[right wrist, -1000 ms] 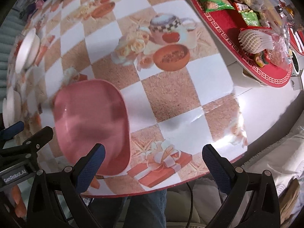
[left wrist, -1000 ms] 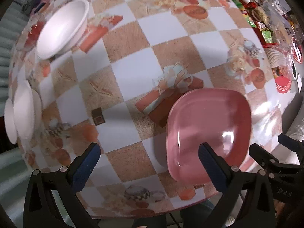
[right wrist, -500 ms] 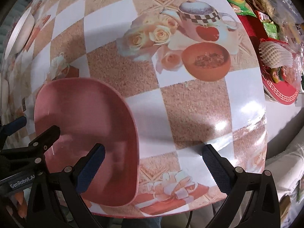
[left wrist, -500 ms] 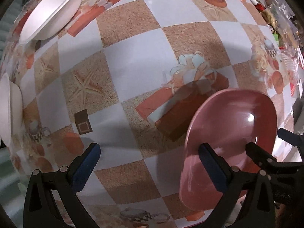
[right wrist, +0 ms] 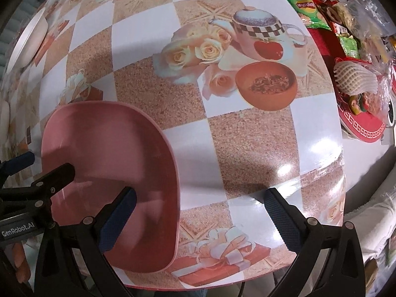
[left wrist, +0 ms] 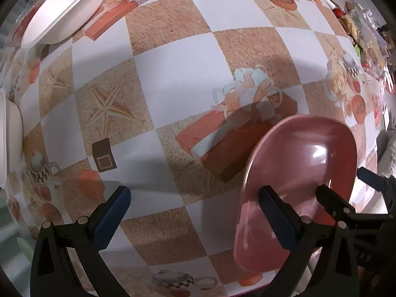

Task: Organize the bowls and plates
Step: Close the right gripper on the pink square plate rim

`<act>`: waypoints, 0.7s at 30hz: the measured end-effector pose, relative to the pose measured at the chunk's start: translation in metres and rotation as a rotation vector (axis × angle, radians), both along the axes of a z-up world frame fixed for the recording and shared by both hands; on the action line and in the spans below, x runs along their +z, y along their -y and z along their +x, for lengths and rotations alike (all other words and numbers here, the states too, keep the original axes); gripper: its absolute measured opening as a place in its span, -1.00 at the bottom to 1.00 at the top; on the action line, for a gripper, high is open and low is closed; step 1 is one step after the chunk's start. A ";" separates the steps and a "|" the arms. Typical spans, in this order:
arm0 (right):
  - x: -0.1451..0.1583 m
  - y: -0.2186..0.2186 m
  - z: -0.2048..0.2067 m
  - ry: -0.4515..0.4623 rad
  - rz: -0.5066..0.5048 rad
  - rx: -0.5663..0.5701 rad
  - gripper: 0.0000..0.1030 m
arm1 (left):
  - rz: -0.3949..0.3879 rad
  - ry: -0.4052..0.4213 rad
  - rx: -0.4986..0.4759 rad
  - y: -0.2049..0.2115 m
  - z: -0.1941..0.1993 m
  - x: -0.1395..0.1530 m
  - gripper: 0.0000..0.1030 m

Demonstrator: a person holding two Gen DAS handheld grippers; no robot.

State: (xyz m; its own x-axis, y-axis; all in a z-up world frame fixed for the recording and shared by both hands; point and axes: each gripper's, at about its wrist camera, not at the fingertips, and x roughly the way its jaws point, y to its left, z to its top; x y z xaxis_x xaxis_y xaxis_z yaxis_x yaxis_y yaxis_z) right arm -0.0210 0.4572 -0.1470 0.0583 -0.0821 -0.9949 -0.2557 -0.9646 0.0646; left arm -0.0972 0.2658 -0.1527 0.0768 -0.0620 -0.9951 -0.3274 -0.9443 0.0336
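Observation:
A pink squarish plate (left wrist: 304,173) lies near the front edge of the checkered table; it also shows in the right wrist view (right wrist: 104,153). My left gripper (left wrist: 195,217) is open, its right finger over the plate's near-left part. My right gripper (right wrist: 198,217) is open, its left finger over the plate's right part. Each gripper's fingers show in the other's view beside the plate. A white bowl (left wrist: 64,12) sits at the far left, also in the right wrist view (right wrist: 29,42). White dishes (left wrist: 7,136) stand at the left edge.
A red tray (right wrist: 361,128) with snack packets and a foam fruit net stands at the right side of the table. A cluttered pile (left wrist: 366,32) shows at the far right. The table's front edge (right wrist: 222,282) runs just under my grippers.
Both grippers have moved forward and lower over the table. The pink plate now looms larger and sits under the inner fingers of both grippers.

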 end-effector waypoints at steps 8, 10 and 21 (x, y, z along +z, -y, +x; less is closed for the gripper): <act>0.016 0.026 -0.001 -0.045 -0.012 0.097 0.28 | 0.022 -0.023 -0.110 -0.027 0.016 0.004 0.41; 0.020 0.030 -0.001 -0.062 -0.029 0.108 -0.01 | 0.031 -0.027 -0.144 -0.036 0.019 0.006 0.23; 0.024 0.019 0.003 -0.027 -0.188 0.011 -0.50 | 0.069 0.007 -0.128 -0.043 0.034 0.013 -0.06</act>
